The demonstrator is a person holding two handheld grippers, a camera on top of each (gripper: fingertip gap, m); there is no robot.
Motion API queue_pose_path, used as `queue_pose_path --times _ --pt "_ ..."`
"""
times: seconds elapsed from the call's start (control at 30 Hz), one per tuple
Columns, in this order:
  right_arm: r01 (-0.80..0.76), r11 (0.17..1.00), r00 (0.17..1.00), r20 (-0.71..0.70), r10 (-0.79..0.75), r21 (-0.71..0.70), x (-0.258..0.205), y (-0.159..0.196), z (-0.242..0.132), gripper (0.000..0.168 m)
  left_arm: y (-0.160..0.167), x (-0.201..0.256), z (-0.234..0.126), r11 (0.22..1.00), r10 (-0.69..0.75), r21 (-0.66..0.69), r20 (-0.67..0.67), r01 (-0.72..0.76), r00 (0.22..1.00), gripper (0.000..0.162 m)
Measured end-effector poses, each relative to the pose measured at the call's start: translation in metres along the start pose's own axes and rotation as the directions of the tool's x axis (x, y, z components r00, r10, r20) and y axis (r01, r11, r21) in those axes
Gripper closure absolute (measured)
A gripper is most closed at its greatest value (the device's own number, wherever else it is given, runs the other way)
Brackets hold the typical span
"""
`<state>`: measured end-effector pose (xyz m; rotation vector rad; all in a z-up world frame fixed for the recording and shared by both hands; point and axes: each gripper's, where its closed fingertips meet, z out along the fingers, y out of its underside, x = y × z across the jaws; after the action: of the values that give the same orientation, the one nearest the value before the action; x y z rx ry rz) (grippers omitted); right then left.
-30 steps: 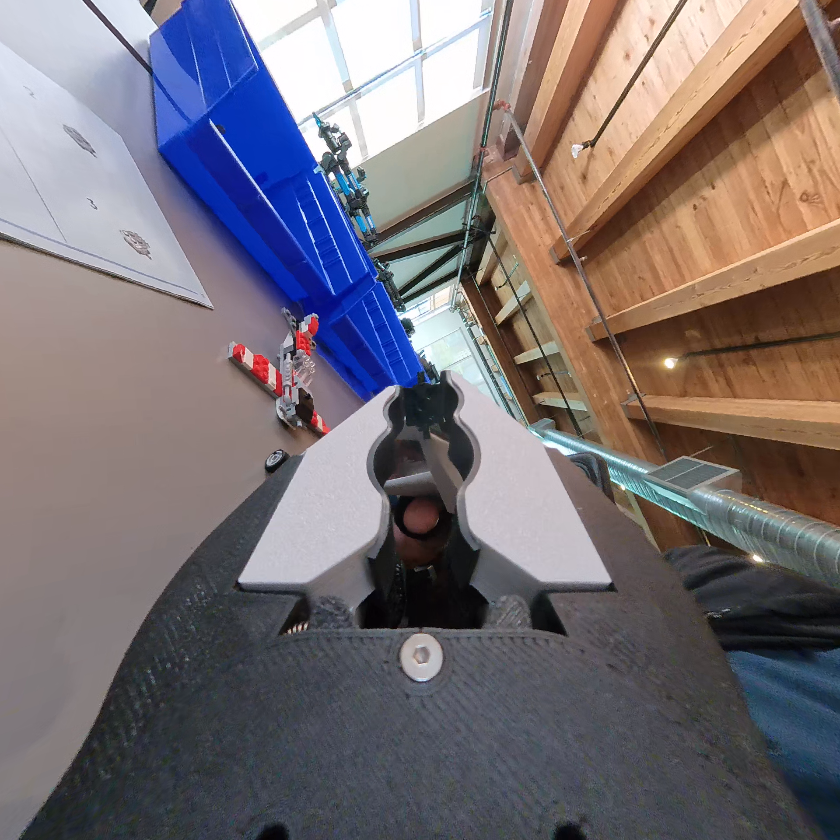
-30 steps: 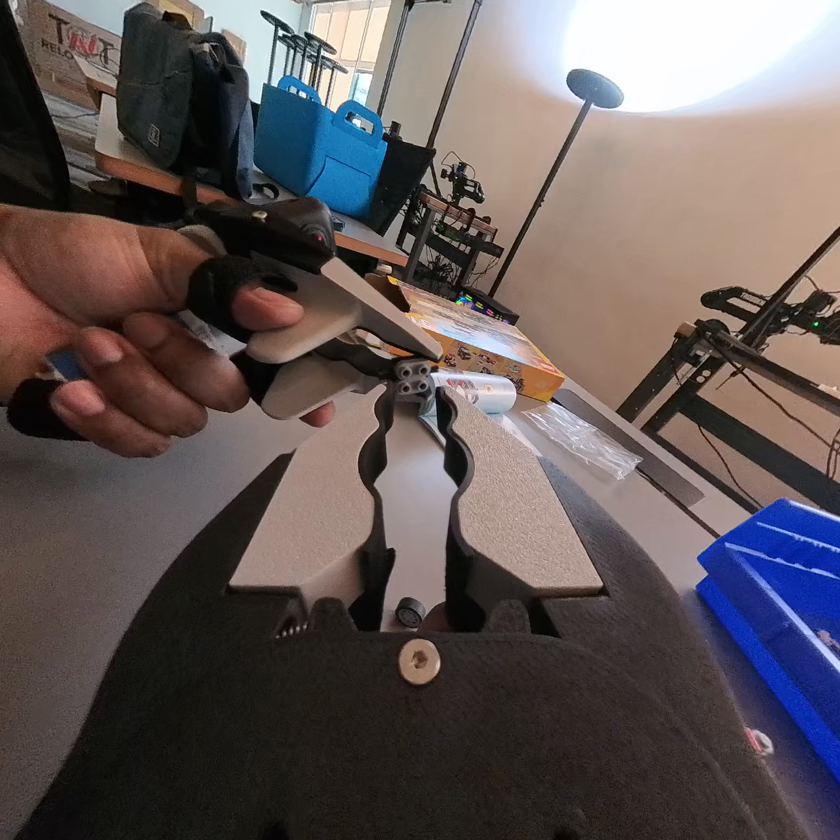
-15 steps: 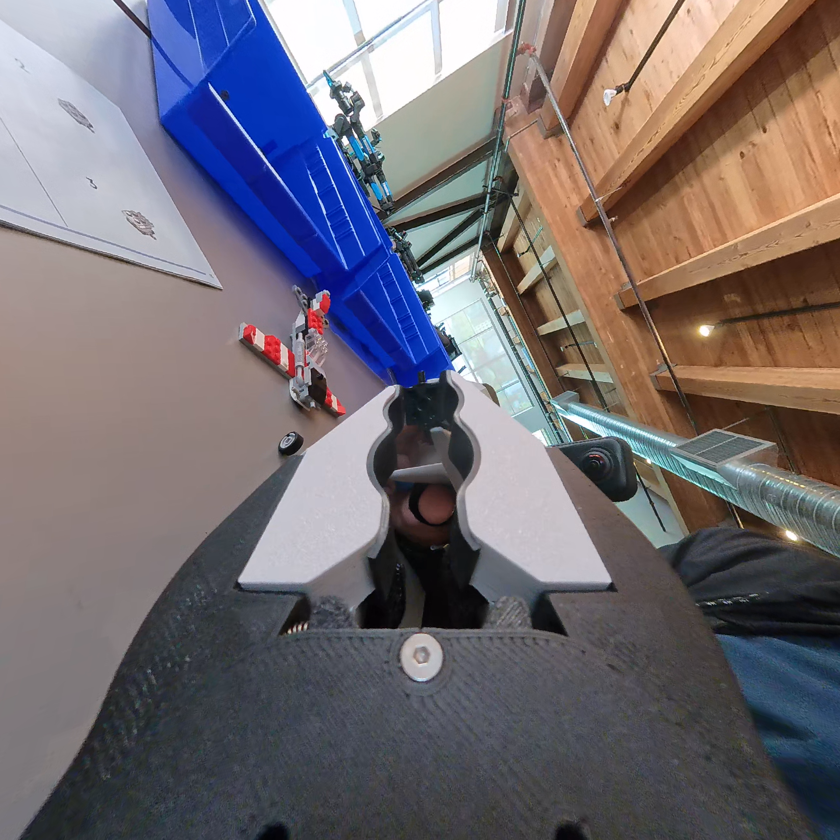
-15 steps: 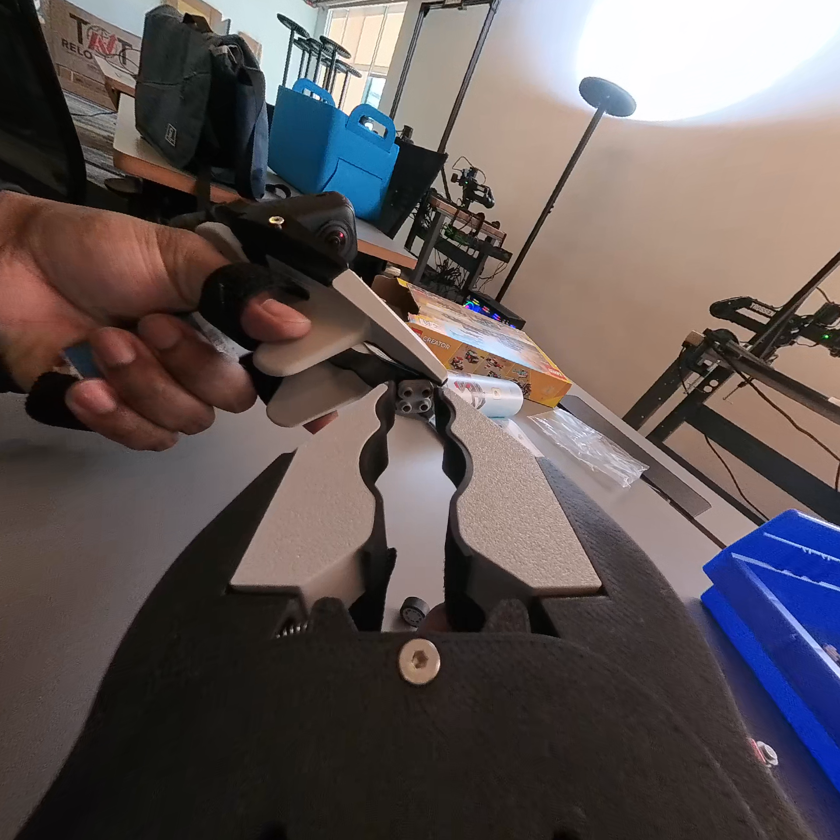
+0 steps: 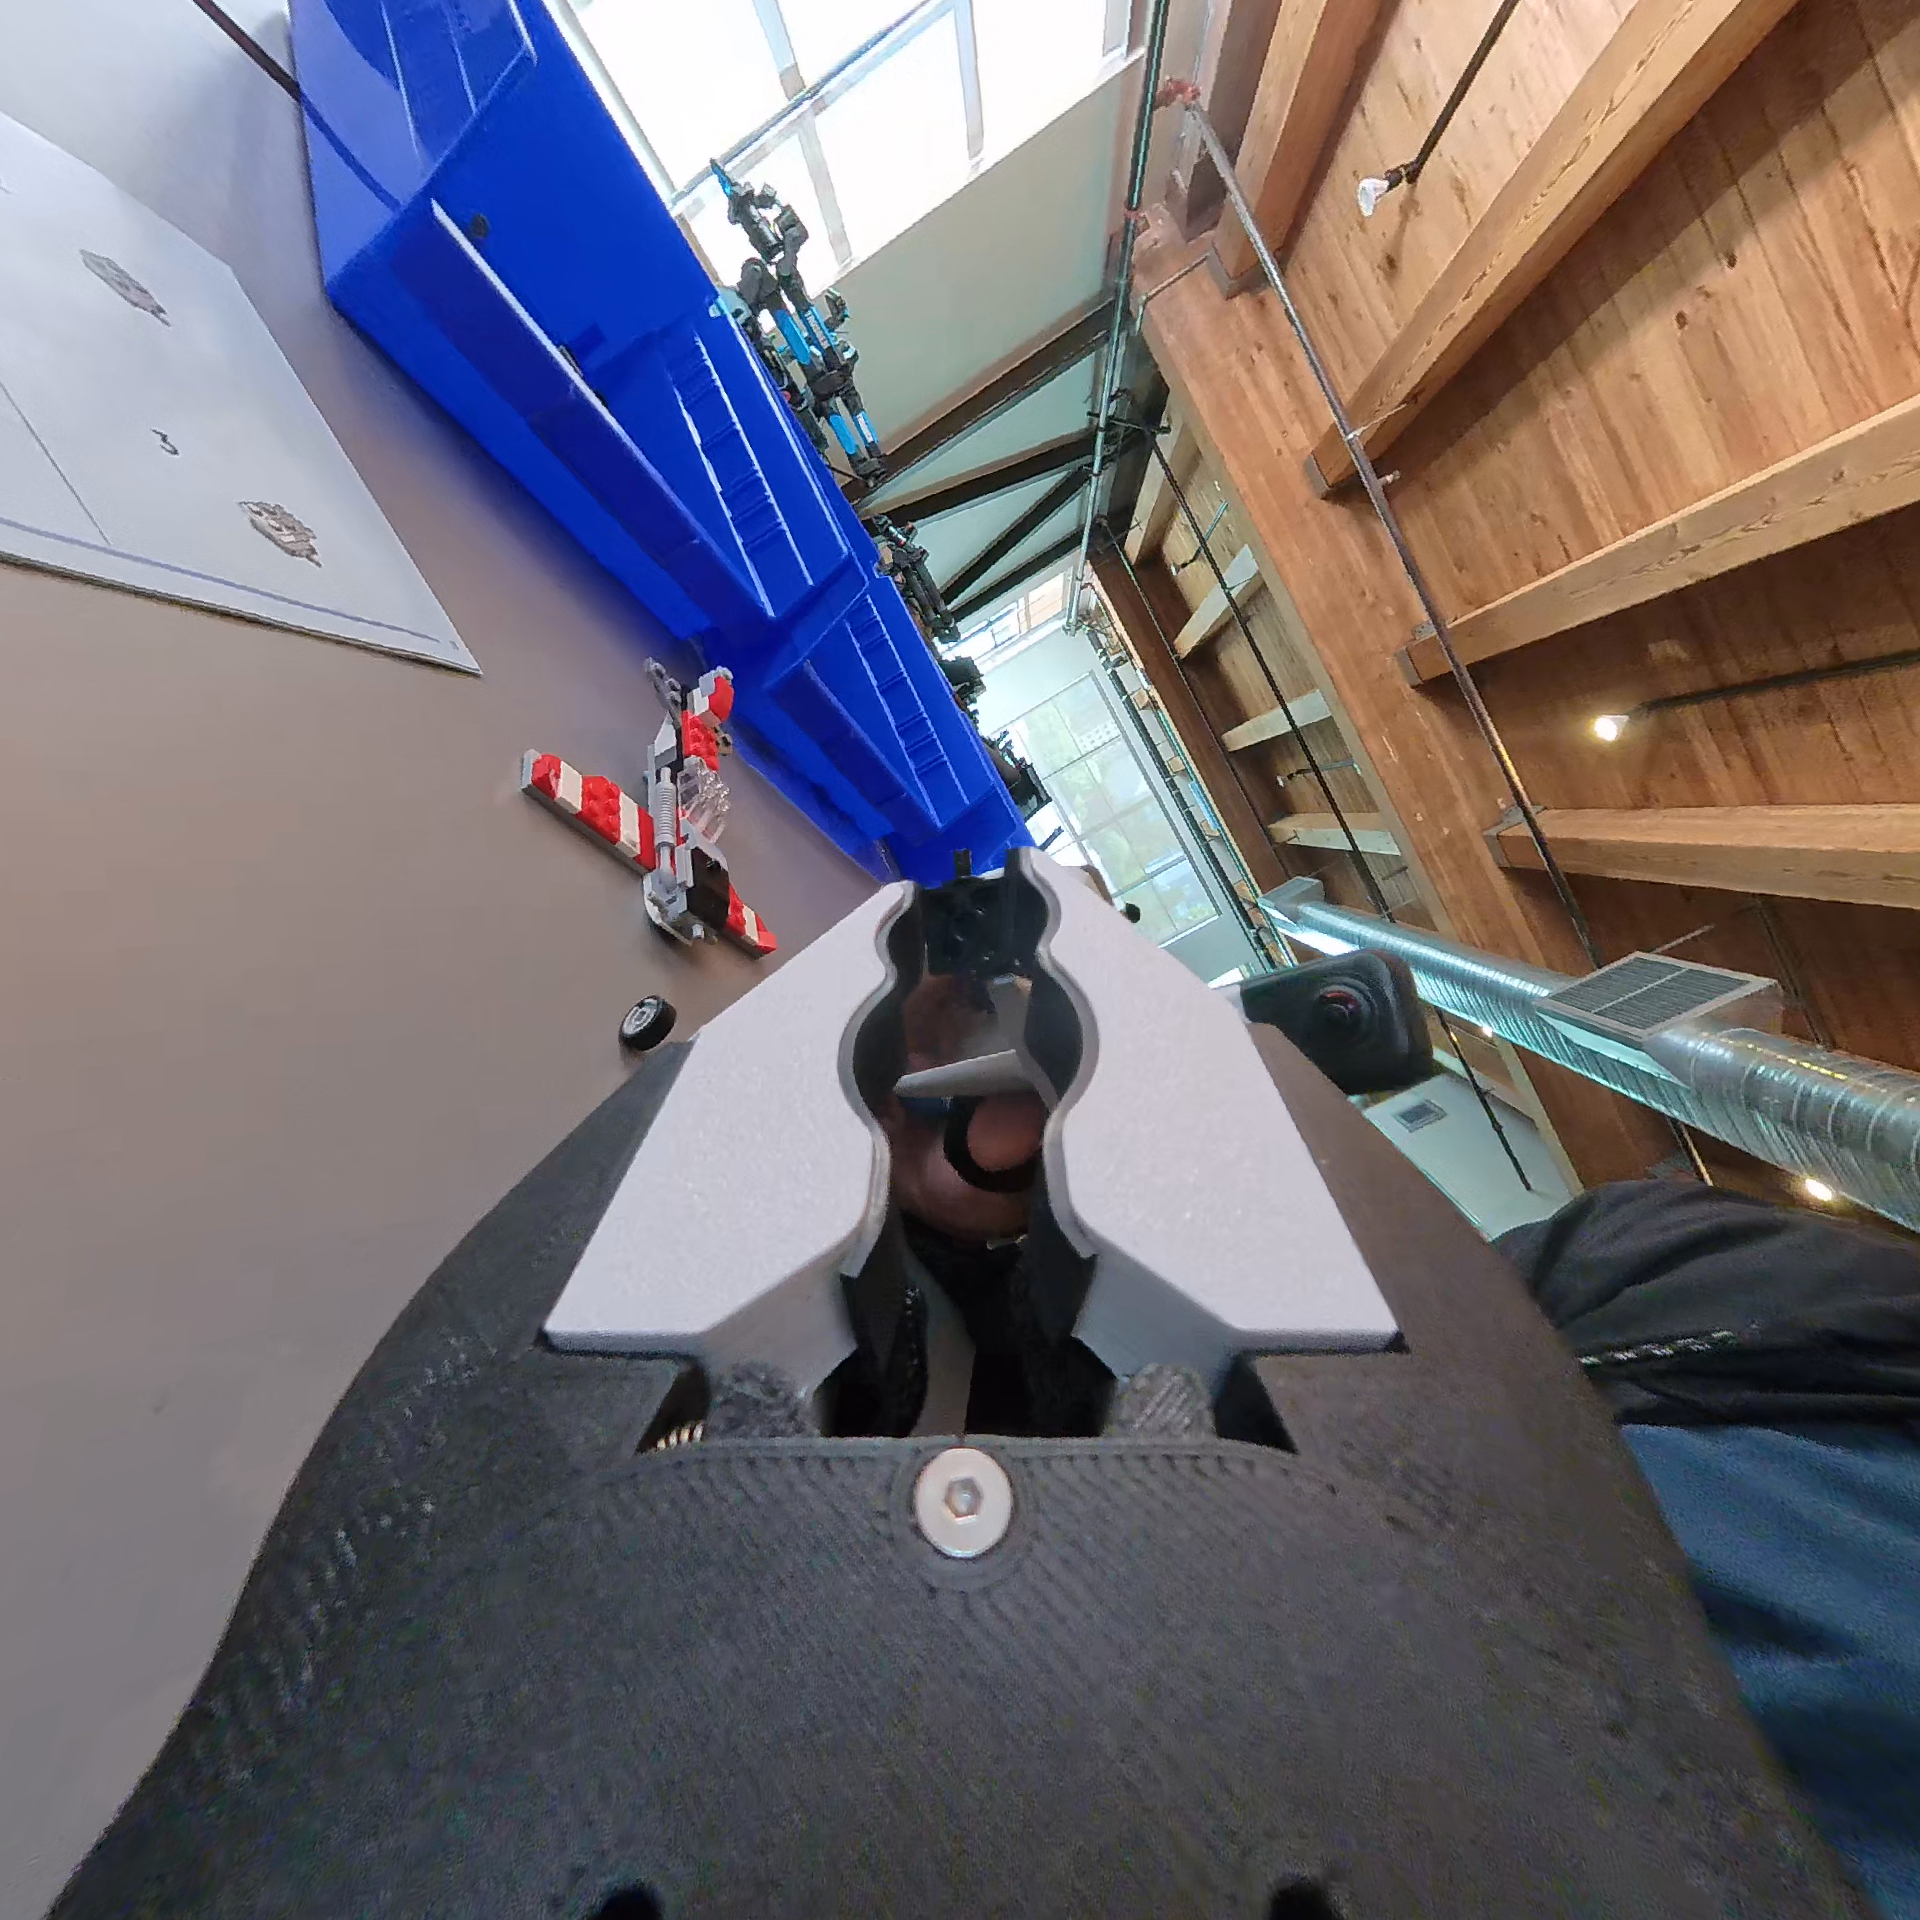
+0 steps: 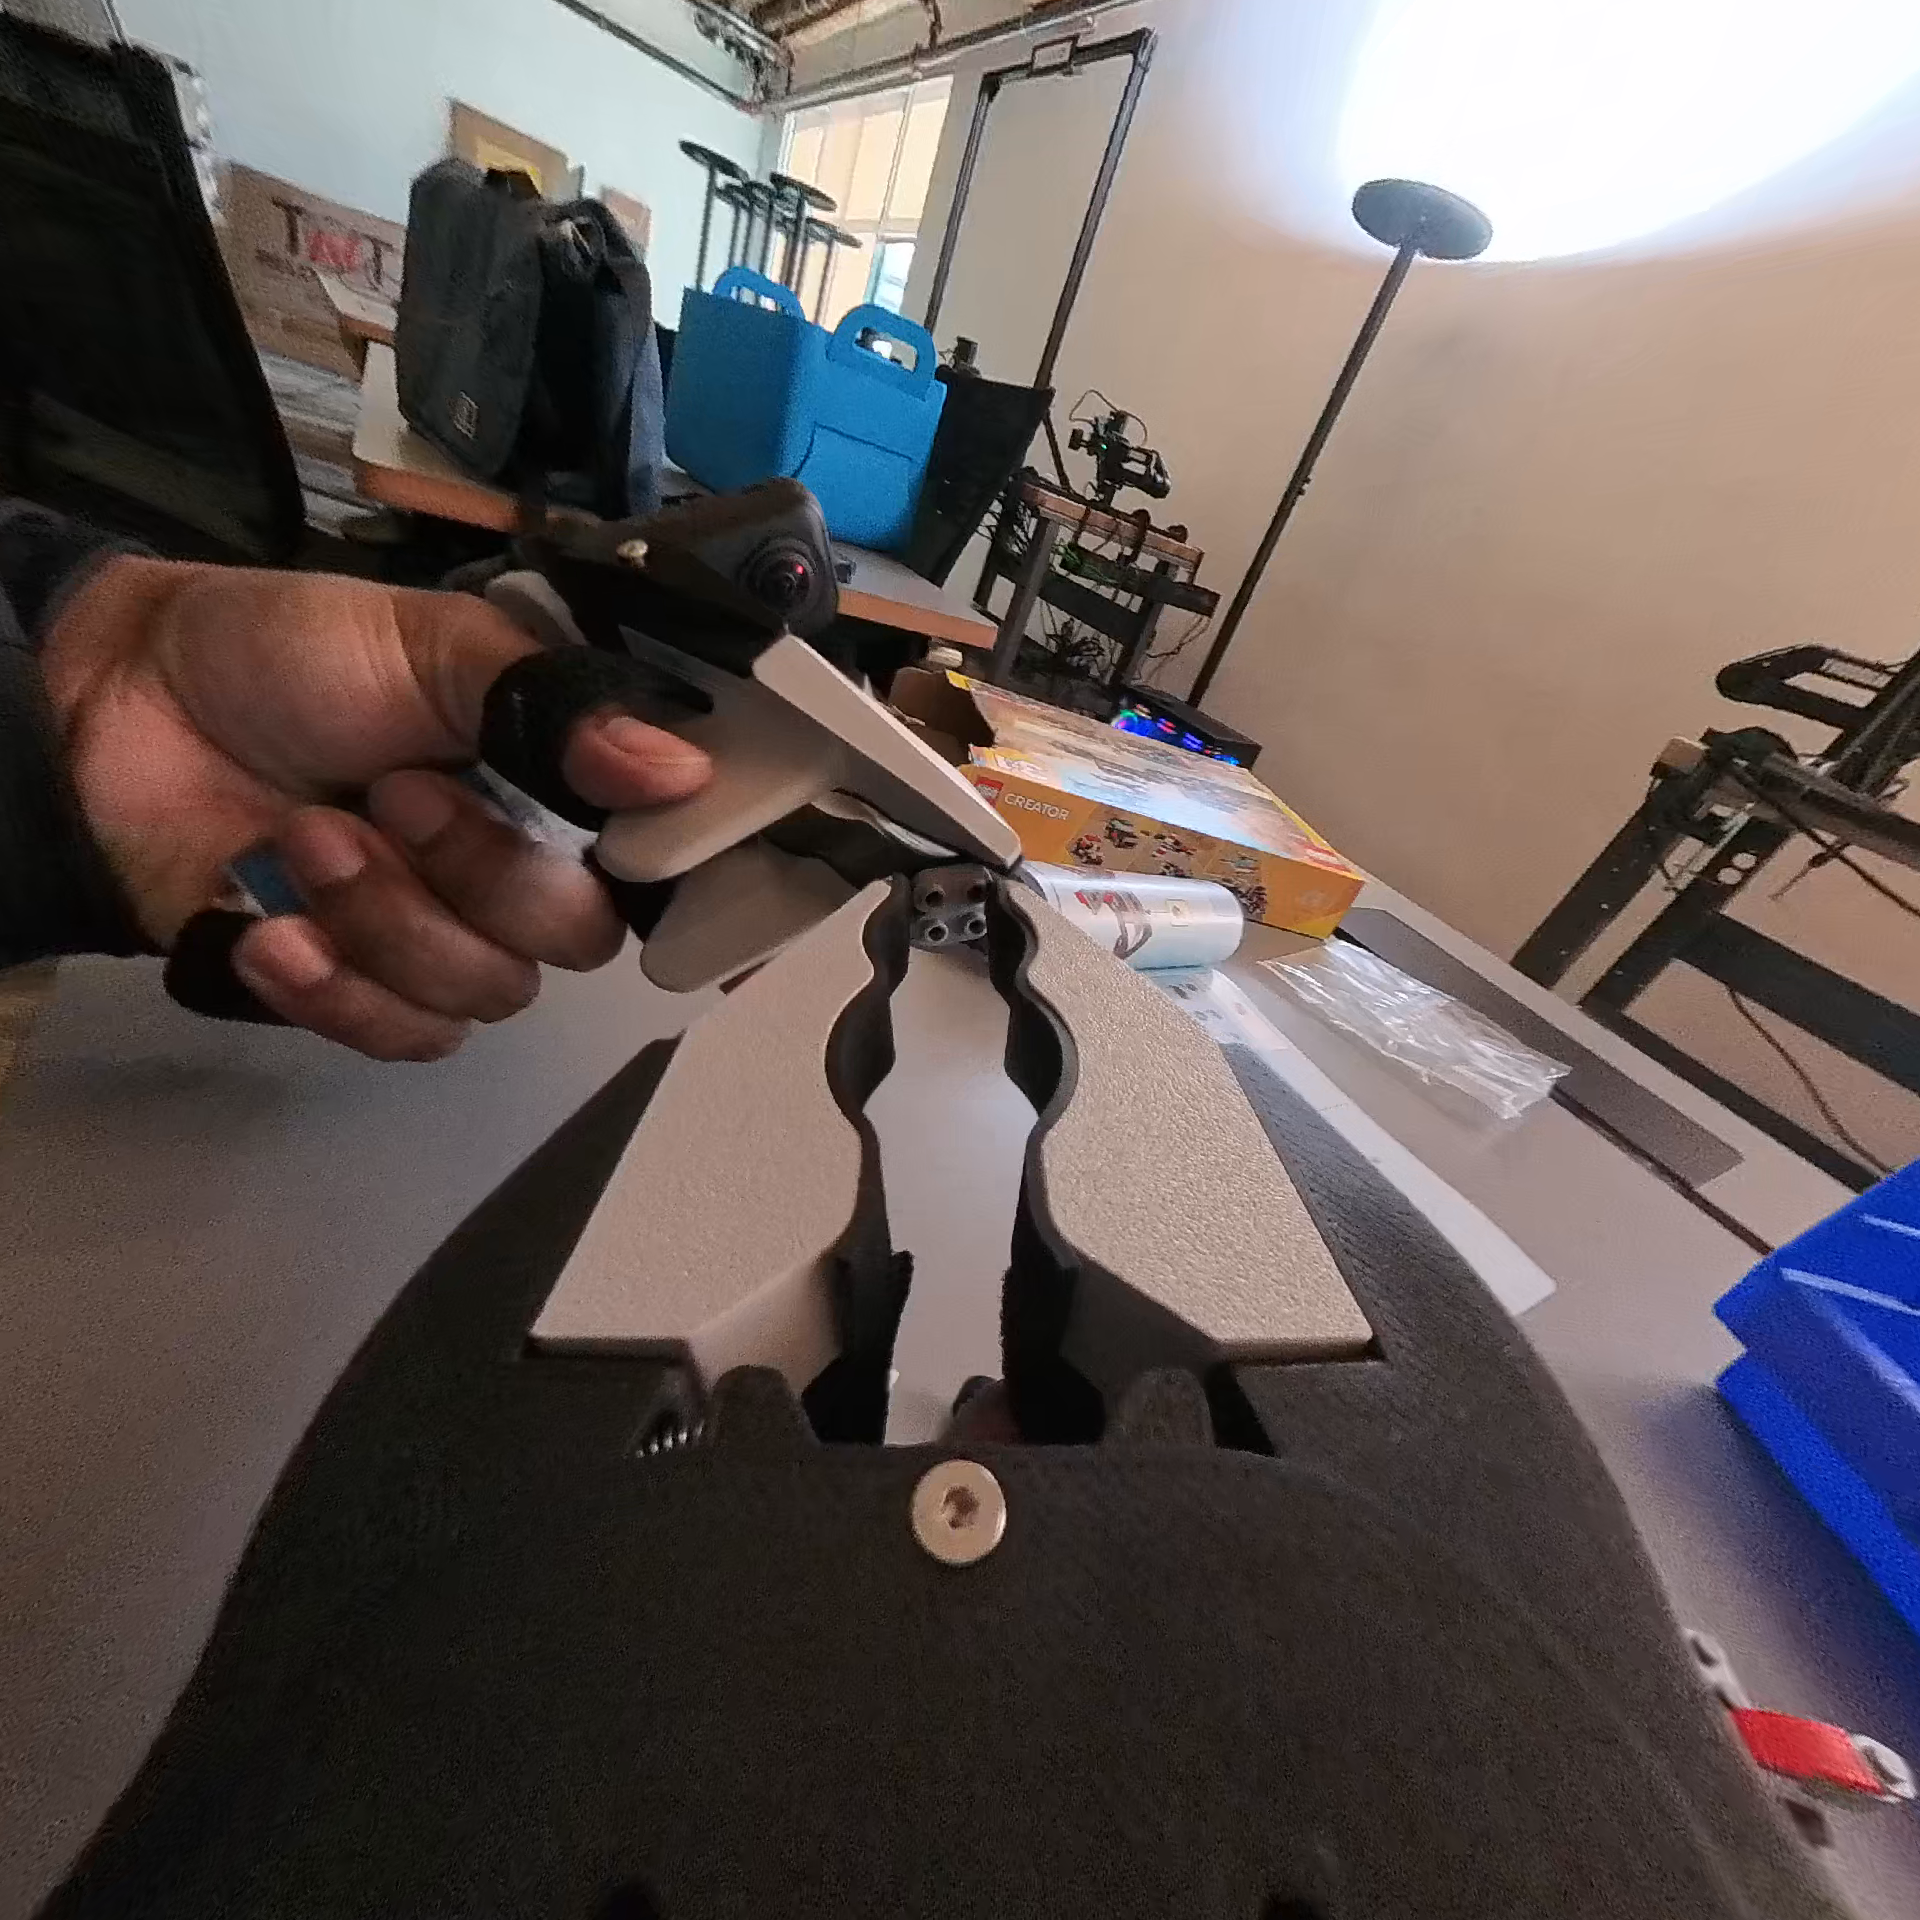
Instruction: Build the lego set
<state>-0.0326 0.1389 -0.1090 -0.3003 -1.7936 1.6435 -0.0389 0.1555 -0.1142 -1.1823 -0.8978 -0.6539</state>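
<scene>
Above grey table (image 6: 156, 1195), small grey brick (image 6: 951, 906) pinched at tips of right gripper (image 6: 948, 914), presented for mating. Left gripper (image 5: 977, 914) closed on small dark piece (image 5: 971, 925), tips brought onto brick. Left hand (image 6: 343, 790) held level, knuckles up. Part-built red-white plane (image 5: 665, 826) lying by blue bins (image 5: 644, 436).

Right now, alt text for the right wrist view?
The right gripper pinches a small grey lego piece between its fingers, while the hand-held left gripper meets it from the left, above a grey table. Behind lie a yellow lego box, a clear plastic bag and a blue bin.
</scene>
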Motion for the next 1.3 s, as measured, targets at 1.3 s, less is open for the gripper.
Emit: queue_pose_path --times 1.3 --pt "-0.165 0.983 0.986 0.051 0.161 0.078 0.008 -0.008 -0.006 0.153 -0.005 0.007 0.000 0.999 0.015 0.031 -0.053 -0.014 0.998 0.145"
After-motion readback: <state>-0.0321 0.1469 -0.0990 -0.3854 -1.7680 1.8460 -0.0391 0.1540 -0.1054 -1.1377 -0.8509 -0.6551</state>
